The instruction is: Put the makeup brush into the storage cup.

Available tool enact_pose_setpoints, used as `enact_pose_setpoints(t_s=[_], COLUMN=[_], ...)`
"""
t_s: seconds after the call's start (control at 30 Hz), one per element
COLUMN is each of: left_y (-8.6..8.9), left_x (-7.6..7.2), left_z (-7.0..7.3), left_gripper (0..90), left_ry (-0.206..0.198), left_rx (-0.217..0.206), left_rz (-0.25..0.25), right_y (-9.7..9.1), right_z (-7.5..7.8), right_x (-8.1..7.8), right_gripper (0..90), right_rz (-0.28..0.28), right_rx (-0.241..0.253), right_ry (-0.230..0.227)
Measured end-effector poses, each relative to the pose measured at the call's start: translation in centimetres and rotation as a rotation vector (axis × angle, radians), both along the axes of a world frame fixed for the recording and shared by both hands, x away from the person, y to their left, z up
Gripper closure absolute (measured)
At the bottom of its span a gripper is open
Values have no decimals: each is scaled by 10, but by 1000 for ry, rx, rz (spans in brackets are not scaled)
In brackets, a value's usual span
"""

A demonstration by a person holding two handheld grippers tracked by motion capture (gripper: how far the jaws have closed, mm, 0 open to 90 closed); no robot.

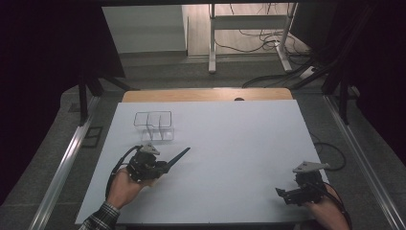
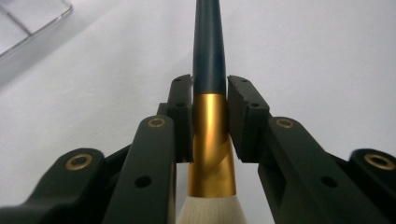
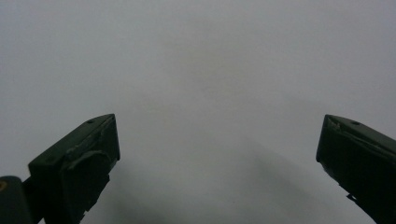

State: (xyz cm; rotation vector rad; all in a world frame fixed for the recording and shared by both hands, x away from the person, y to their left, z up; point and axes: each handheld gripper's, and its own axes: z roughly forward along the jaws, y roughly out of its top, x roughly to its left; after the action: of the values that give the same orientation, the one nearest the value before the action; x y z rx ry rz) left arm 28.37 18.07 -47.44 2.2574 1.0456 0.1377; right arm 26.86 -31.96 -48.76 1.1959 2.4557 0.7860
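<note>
The left tool [image 2: 209, 93] squeezes a brush [image 2: 208, 56] just above the counter [image 1: 230, 143], near the clear box [image 1: 153, 125]. The right tool [image 3: 217, 140] is wide open, holding nothing. The smooth brush might slip out.

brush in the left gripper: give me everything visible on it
The brush has a dark, smooth, tapering handle, a shiny gold metal-looking ferrule and pale cream bristles at the camera end. The left gripper is shut on it, jaws pressing where ferrule meets handle. In the high view its handle sticks out up and right, near level above the white table, below and right of the clear divided container. I cannot tell whether the tip touches the table.
</note>
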Motion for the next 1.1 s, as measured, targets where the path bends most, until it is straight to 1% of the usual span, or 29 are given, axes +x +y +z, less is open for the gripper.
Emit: enact_pose_setpoints(t_s=[0.03, 0.07, 0.1, 0.13, 0.17, 0.27, 0.33, 0.4, 0.43, 0.47, 0.5, 0.53, 0.57, 0.6, 0.63, 0.7, 0.77, 0.8, 0.83, 0.87, 0.9, 0.93, 1.0, 1.1], left_y=[0, 0, 0, -2, -2, -5, -7, -9, -10, -11, -11, -11, -11, -12, -12, -13, -13, -14, -14, -14, -15, -15, -17, -18], left_x=[0, -1, -1, -3, -3, -6, -8, -10, -10, -11, -12, -12, -13, -14, -14, -15, -16, -16, -17, -18, -19, -19, -21, -25], left_z=[1, 1, 2, 4, 4, 7, 8, 9, 10, 10, 11, 11, 12, 12, 13, 13, 13, 14, 14, 14, 14, 14, 14, 14], left_gripper=[729, 729, 729, 729, 729, 729, 729, 729, 729, 729, 729, 729, 729, 729, 729, 729, 729, 729, 729, 729, 729, 729, 729, 729], left_ry=[0, -9, -12, -23, -23, -40, -51, -62, -65, -66, -71, -74, -77, -80, -79, -84, -87, -86, -87, -88, -86, -86, -85, -83], left_rx=[2, 0, 1, -9, -9, -20, -18, -26, -22, -32, -27, -35, -33, -42, -42, -52, -52, -57, -54, -59, -58, -58, -64, -64], left_rz=[-4, -4, -15, -22, -22, -45, -64, -67, -75, -72, -77, -77, -85, -81, -89, -85, -94, -92, -101, -100, -107, -107, -108, -116], right_y=[0, 0, 0, 0, 0, 0, 1, 3, 3, 4, 7, 8, 8, 10, 14, 16, 22, 24, 24, 26, 30, 30, 34, 39], right_z=[0, 1, 1, 2, 2, 4, 5, 7, 7, 8, 10, 10, 10, 11, 11, 11, 12, 12, 12, 12, 13, 13, 14, 15], right_x=[0, 0, 0, 0, 0, 0, 0, 0, 0, 0, 0, 0, 0, 0, 1, 1, 1, 1, 1, 1, 2, 2, 3, 3], right_gripper=[0, 0, 0, 0, 0, 0, 0, 0, 0, 0, 0, 0, 0, 0, 0, 0, 0, 0, 0, 0, 0, 0, 0, 0], right_rz=[0, -1, -3, -3, -1, 0, 1, 11, 11, 15, 20, 25, 25, 31, 44, 51, 68, 75, 75, 77, 72, 72, 72, 77], right_rx=[1, 3, 7, 6, 7, 16, 21, 24, 24, 22, 20, 23, 23, 27, 23, 20, 20, 22, 22, 29, 54, 54, 72, 85], right_ry=[-4, -7, -13, -16, -21, -30, -39, -57, -57, -66, -77, -79, -79, -78, -80, -79, -76, -74, -74, -76, -68, -68, -63, -55])
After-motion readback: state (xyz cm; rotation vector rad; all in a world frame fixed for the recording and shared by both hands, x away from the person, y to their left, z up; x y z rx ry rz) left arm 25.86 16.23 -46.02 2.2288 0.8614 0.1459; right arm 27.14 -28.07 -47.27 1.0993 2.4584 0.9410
